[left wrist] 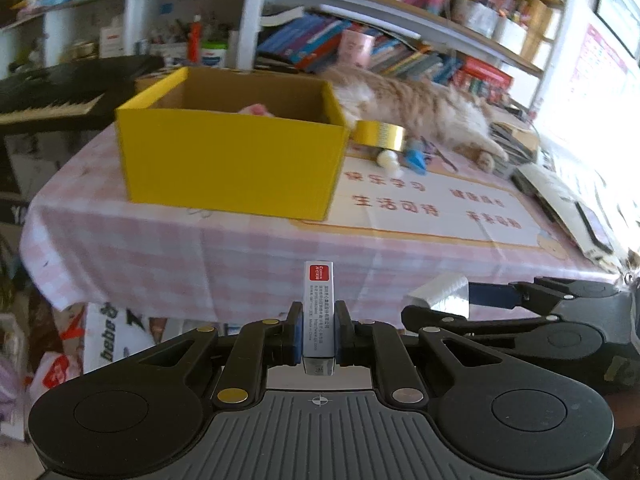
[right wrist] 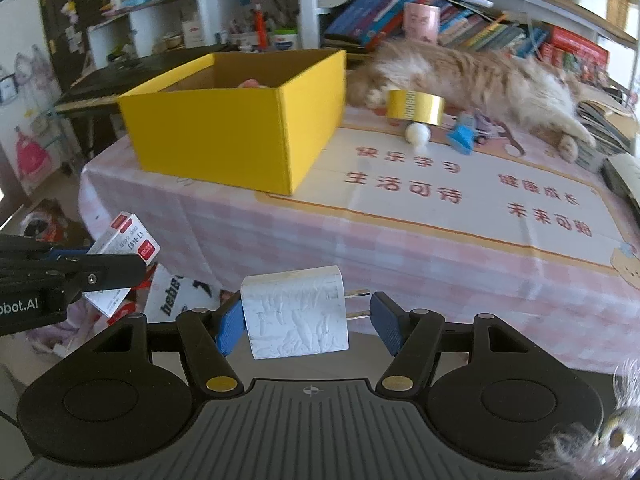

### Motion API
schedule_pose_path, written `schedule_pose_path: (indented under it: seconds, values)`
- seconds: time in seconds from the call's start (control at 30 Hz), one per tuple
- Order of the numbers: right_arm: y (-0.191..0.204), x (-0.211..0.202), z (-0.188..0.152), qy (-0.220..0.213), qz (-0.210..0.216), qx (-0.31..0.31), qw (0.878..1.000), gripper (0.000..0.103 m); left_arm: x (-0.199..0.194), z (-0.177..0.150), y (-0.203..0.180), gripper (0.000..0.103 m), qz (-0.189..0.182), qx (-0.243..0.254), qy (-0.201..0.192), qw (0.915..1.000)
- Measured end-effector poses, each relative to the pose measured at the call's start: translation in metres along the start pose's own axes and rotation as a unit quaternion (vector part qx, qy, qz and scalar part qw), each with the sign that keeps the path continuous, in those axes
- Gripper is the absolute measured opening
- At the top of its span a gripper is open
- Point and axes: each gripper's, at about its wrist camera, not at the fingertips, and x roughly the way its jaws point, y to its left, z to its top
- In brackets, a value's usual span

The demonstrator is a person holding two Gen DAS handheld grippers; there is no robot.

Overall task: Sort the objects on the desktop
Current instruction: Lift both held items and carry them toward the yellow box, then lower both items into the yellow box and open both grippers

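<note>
Nearest, the left gripper [left wrist: 318, 334] is pressed together on a small white-and-red cardboard packet [left wrist: 318, 312], which stands upright between the blue pads. Beside it the right gripper [right wrist: 308, 322] pinches a white plastic wall charger [right wrist: 296, 312] lengthwise, with its metal prongs pointing toward the right pad. Farther ahead, on the pink checked tablecloth [left wrist: 168, 248], sits the open yellow cardboard box [left wrist: 232, 156]. It lies ahead and to the left of both grippers, so I judge the left one is nearer to it.
</note>
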Motion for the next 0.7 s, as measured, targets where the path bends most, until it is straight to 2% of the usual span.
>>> schedule_pose_path:
  seconds: [0.3,0.7]
  values:
    - [0.032,0.007,0.007,-0.001,0.046,-0.058,0.997,0.063,-0.014,-0.006,0.025,0.013,0.032,-0.045,-0.012,0.9984]
    - [0.053,0.016,0.013,0.007,0.082,-0.093,0.992,0.063,-0.018,-0.009,0.045,0.013,0.059,-0.087,-0.015,0.9943]
